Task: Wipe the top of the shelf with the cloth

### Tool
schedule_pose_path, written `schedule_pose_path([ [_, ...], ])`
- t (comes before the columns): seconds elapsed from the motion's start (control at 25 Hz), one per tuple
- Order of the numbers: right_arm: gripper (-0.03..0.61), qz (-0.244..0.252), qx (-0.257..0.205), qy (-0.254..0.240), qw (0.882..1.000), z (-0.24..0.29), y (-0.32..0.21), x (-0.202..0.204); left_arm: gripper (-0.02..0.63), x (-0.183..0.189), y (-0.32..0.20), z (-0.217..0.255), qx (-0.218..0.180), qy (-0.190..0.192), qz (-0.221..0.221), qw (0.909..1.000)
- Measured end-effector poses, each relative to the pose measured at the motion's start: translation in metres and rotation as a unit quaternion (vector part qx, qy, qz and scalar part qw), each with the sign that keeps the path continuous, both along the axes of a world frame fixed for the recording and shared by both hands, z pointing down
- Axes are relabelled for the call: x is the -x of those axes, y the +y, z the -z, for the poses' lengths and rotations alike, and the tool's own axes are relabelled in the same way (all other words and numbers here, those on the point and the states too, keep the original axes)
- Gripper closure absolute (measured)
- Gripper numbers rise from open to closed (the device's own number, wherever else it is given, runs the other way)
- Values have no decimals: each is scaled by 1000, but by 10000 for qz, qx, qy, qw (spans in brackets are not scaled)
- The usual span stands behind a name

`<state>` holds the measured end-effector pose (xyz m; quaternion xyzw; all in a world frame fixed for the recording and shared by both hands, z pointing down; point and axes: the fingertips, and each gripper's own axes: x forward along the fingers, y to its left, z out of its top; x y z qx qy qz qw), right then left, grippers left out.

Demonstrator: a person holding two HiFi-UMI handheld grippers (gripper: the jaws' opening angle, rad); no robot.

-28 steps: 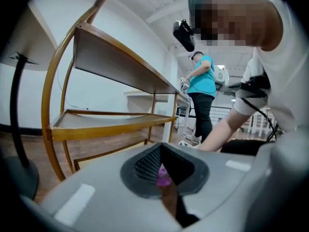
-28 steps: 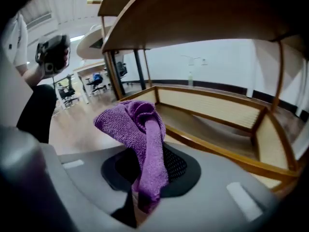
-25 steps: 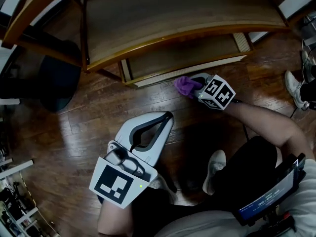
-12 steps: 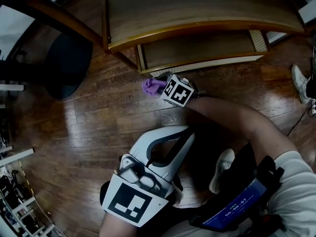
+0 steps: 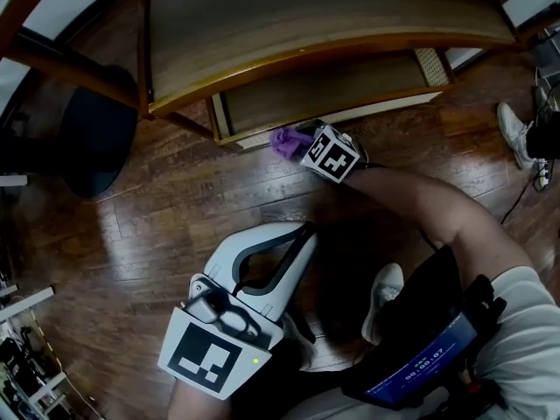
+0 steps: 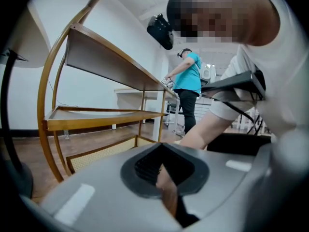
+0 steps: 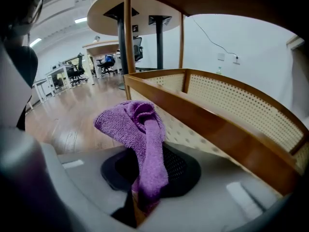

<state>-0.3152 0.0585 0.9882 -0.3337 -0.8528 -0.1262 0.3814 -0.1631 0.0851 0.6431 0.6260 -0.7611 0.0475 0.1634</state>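
The wooden shelf [image 5: 306, 16] fills the top of the head view, its broad top board bare. My right gripper [image 5: 308, 147] is low at the shelf's foot, just in front of the bottom tier, shut on the purple cloth [image 5: 287, 140]. In the right gripper view the cloth [image 7: 137, 134] stands bunched up out of my right gripper [image 7: 145, 182], next to the rattan-panelled bottom rail [image 7: 231, 110]. My left gripper [image 5: 300, 230] hangs over the floor near my legs, jaws together and holding nothing. The left gripper view has the shelf [image 6: 111, 62] ahead of the left gripper [image 6: 166, 182].
Dark wooden floor [image 5: 175, 199] lies all round. A black round chair base [image 5: 101, 129] sits left of the shelf. My shoe [image 5: 381, 300] is below the right arm. Another person's shoe [image 5: 512, 138] is at the right edge. A person in a teal shirt [image 6: 189, 81] stands beyond the shelf.
My right gripper swung left along the shelf's foot with the cloth, then came back a little right and closer to the bottom rail. The left gripper kept its place.
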Motion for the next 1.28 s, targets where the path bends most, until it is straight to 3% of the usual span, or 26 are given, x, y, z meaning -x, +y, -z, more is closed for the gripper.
schedule_pose_path([
  [0.36, 500, -748, -462, 84, 9961, -12, -143, -27, 594, 2, -25, -14, 49, 47, -61, 10000],
  [0.6, 500, -1425, -860, 118, 9860, -21, -253, -53, 592, -3, -34, -25, 217, 42, -208, 9995],
  [1.04, 500, -2998, -1458, 167, 9427, -11, -449, -109, 594, 2, -33, -34, 296, 171, 12, 9994],
  [1.2, 500, -3484, -1429, 244, 9261, -5, -489, -121, 592, 11, -41, -26, 160, -8, 120, 9998],
  [1.28, 500, -3567, -1334, 223, 9244, 1, -494, -124, 592, 16, -42, -23, 168, -99, 155, 9997],
])
